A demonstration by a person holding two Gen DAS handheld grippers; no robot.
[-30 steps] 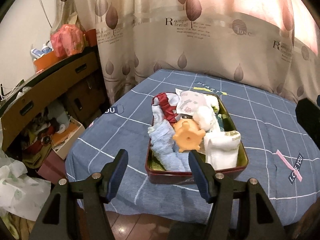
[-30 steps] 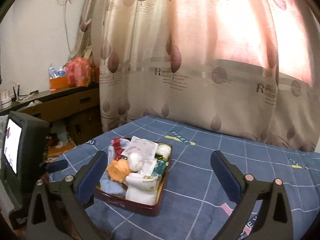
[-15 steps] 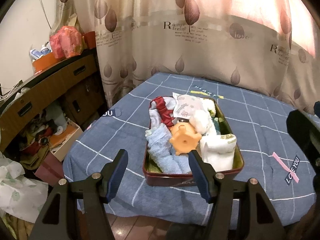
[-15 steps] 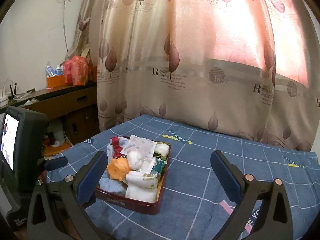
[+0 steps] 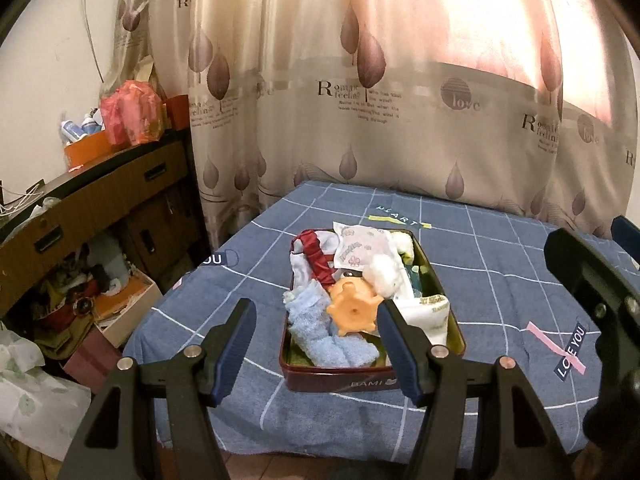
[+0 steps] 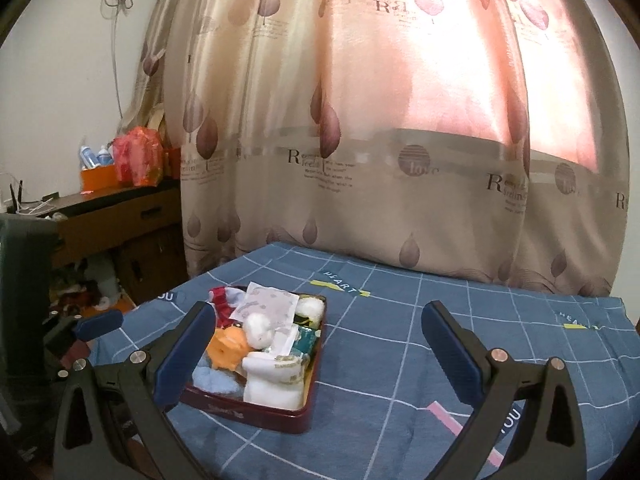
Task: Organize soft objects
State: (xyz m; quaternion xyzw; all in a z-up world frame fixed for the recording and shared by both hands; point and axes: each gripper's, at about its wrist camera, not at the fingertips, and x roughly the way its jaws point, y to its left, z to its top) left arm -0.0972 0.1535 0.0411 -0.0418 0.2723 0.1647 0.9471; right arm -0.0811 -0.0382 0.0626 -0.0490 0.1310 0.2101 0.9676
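Note:
A dark red tin (image 5: 344, 380) (image 6: 256, 414) stands on the blue checked table. It is full of soft things: a light blue sock (image 5: 320, 334), an orange rubber toy (image 5: 354, 314) (image 6: 228, 346), a white folded cloth (image 5: 426, 314) (image 6: 274, 380), a red band (image 5: 318, 256), a printed white packet (image 5: 360, 246) and a white fluffy ball (image 5: 386, 272). My left gripper (image 5: 316, 346) is open and empty, above the tin's near edge. My right gripper (image 6: 316, 350) is open and empty, raised to the right of the tin.
A leaf-print curtain (image 5: 380, 92) hangs behind the table. A brown cabinet (image 5: 96, 196) with a red bag and bottles on top stands at the left, with clutter boxes on the floor (image 5: 100, 304). The blue cloth (image 6: 420, 320) stretches right of the tin.
Both grippers have pulled back and risen, so the tin looks smaller and more of the curtain shows. Both stay open and empty. The things in the tin have not moved.

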